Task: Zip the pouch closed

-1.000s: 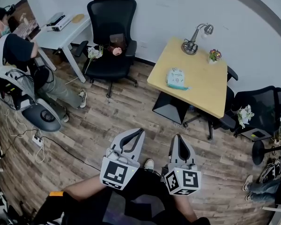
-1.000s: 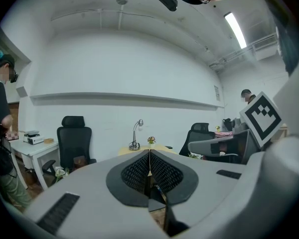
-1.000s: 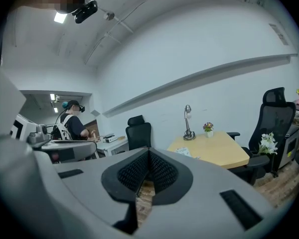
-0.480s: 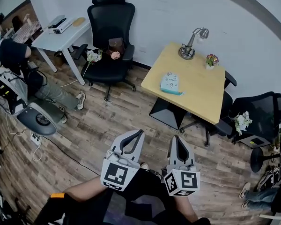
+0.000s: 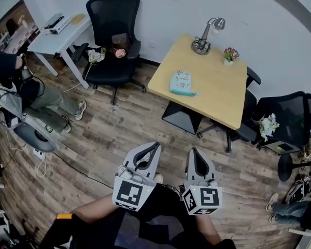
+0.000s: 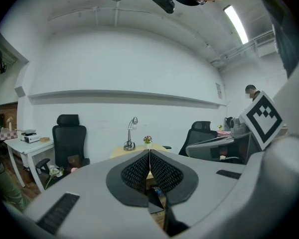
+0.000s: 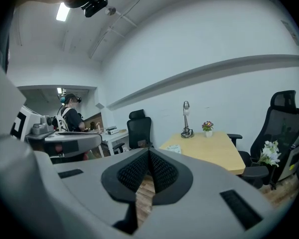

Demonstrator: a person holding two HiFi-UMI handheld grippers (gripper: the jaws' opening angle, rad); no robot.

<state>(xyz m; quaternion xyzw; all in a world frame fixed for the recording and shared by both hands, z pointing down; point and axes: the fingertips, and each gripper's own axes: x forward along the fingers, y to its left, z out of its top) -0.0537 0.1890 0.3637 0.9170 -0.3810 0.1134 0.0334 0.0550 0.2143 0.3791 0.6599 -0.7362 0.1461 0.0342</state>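
Observation:
A pale patterned pouch (image 5: 181, 83) with a teal zip edge lies on the left part of the yellow table (image 5: 217, 95); it also shows small and far off in the right gripper view, pouch (image 7: 173, 148). My left gripper (image 5: 156, 146) and right gripper (image 5: 193, 151) are held side by side over the wooden floor, well short of the table. Both are shut with nothing between the jaws. In the left gripper view the left gripper (image 6: 149, 152) hides most of the table; the right gripper (image 7: 149, 152) points left of the table (image 7: 209, 151).
A desk lamp (image 5: 205, 38) and a small flower pot (image 5: 230, 54) stand at the table's far edge. Black office chairs stand at the left (image 5: 113, 35) and right (image 5: 287, 121). A white desk (image 5: 57, 32) and a seated person (image 5: 10, 79) are at the left.
Both grippers and the head have come closer to the table; table and pouch sit lower and further left in the head view. Jaws stay shut.

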